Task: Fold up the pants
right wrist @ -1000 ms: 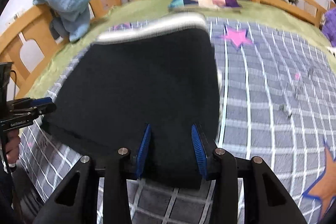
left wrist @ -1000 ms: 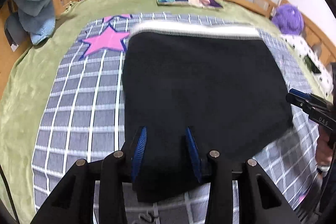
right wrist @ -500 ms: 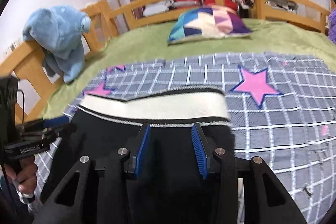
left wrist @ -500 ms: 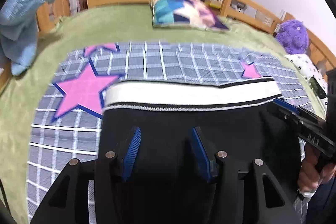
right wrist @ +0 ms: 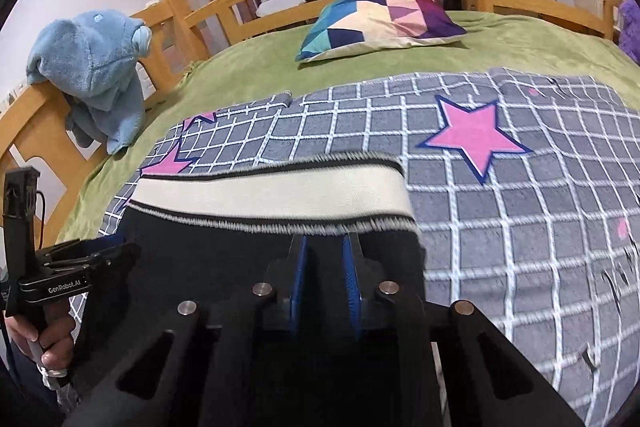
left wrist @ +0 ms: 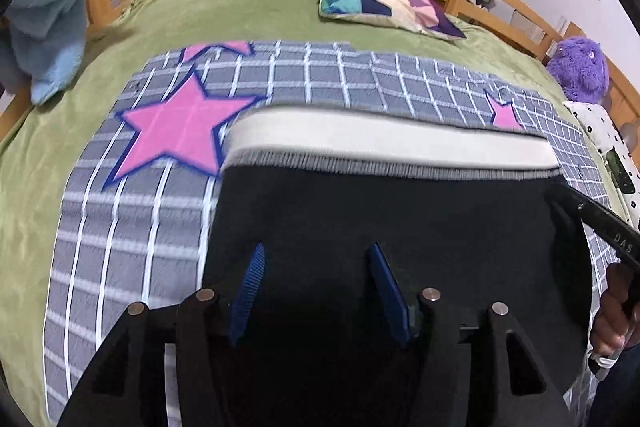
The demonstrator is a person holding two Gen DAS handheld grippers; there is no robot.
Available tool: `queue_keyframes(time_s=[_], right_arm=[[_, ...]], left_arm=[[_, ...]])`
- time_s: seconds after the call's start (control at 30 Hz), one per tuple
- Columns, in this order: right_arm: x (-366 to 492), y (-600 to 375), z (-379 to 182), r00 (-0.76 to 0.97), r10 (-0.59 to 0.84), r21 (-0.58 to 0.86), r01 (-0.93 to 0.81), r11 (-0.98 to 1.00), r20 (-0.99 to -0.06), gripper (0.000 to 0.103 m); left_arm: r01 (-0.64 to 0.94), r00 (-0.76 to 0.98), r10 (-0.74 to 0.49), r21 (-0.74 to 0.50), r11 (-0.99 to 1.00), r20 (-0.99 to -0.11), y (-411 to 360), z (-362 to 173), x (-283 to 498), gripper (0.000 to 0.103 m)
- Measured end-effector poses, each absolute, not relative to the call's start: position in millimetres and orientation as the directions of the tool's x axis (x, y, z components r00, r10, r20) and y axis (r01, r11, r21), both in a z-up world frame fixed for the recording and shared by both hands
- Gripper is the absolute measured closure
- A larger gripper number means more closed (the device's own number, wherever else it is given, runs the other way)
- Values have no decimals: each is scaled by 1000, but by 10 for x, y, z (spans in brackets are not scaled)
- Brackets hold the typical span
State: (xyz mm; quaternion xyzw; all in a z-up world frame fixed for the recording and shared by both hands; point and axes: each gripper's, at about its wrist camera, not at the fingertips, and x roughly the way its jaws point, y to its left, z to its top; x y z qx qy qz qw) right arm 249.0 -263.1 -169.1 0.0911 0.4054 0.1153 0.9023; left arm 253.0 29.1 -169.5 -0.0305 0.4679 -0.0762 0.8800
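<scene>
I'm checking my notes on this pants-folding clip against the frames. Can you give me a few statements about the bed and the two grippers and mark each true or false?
1. The pants are black with a white waistband. True.
2. The left gripper has its jaws closed tight. False: its blue pads stand well apart over the black fabric.
3. The right gripper has its pads closer together than the left's. True.
4. The pants lie on a plain green sheet only. False: they lie on a grey checked blanket with pink stars, spread over the green cover.
5. A blue plush toy hangs over the wooden bed rail. True.
</scene>
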Motion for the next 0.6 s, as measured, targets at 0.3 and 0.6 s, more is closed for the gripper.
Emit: queue_keyframes(time_s=[0.3,0.6], right_arm=[[1531,-2667,-1781,625,265,254,-110,961,-734,79],[862,-2580,-1940,548,240,239,-75,968,-801,76]], left_arm=[[69,522,-96,-70,995,-848,397,-1824,1574,50],[71,533,-74,-42,997,-843,355,-1713,907,50]])
